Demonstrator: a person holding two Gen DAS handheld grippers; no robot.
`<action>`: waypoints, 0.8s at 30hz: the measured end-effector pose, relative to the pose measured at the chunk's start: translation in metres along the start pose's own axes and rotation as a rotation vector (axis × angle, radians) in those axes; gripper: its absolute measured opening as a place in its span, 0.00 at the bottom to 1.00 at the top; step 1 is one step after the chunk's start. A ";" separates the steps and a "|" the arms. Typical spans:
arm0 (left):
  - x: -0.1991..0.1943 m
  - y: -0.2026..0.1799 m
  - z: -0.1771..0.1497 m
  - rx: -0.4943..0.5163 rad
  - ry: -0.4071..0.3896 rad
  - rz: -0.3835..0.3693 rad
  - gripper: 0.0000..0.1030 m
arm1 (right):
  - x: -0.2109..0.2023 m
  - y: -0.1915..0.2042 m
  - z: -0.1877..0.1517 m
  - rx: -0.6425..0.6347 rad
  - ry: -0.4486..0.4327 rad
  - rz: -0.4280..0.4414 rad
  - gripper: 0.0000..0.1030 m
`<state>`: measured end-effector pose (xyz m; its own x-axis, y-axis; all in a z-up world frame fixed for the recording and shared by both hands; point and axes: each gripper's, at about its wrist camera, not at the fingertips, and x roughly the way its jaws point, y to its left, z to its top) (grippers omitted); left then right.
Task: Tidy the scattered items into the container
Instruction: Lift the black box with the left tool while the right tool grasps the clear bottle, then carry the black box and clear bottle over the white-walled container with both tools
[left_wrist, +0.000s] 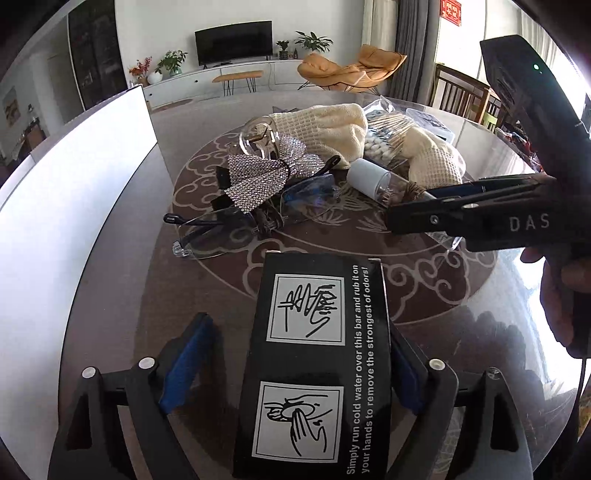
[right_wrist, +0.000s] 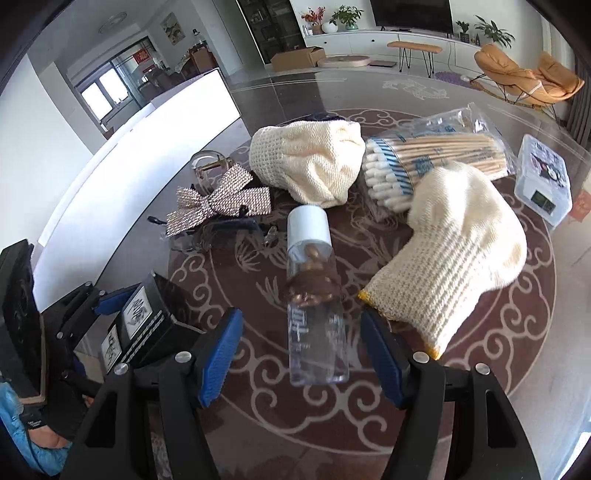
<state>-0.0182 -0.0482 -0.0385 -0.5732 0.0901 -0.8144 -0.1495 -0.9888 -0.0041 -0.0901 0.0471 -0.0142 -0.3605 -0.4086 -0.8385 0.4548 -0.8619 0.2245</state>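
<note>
Black box is lying between the wide left claw; the wide right claw is straddling the clear bottle, lower centre.

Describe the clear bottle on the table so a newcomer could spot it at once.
Start at the round patterned table and find the heap of cream knit gloves and the cotton swab pack. Just in front of them, lying on its side, is the clear bottle. It alone is see-through, with a white cap and brown-gold bits inside.
</note>
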 end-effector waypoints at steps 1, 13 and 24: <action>0.001 0.002 0.000 -0.007 0.008 0.004 0.96 | 0.004 0.002 0.004 -0.016 -0.008 -0.016 0.66; 0.005 0.005 -0.001 -0.013 0.021 0.012 1.00 | 0.005 0.008 0.000 -0.122 -0.059 -0.154 0.32; 0.003 0.005 -0.006 -0.005 0.024 0.007 1.00 | -0.025 -0.008 -0.035 0.015 -0.110 -0.121 0.32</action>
<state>-0.0160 -0.0538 -0.0444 -0.5551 0.0804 -0.8279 -0.1417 -0.9899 -0.0011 -0.0563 0.0750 -0.0119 -0.4995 -0.3316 -0.8004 0.3911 -0.9107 0.1332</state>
